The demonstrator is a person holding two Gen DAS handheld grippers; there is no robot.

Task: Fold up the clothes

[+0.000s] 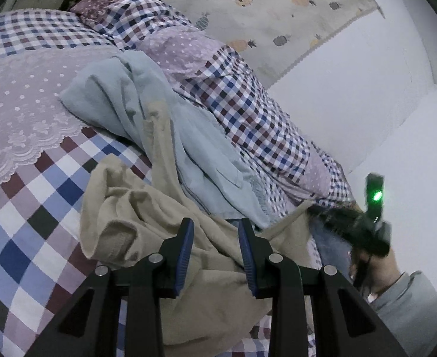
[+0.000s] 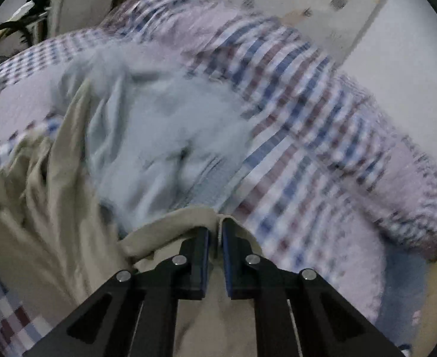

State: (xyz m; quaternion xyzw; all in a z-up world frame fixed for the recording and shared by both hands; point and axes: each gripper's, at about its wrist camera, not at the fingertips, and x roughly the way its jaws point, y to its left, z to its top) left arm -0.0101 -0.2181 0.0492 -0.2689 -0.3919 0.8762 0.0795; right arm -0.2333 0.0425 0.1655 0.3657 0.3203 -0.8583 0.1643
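right gripper pinching beige garment edge, left gripper spread above it

My left wrist view looks down along its fingers from close above the bed, toward the white wall at two o'clock. My right wrist view sits nearer the cloth, blurred, facing the same way. Both share the beige garment and the pale blue garment at twelve o'clock.
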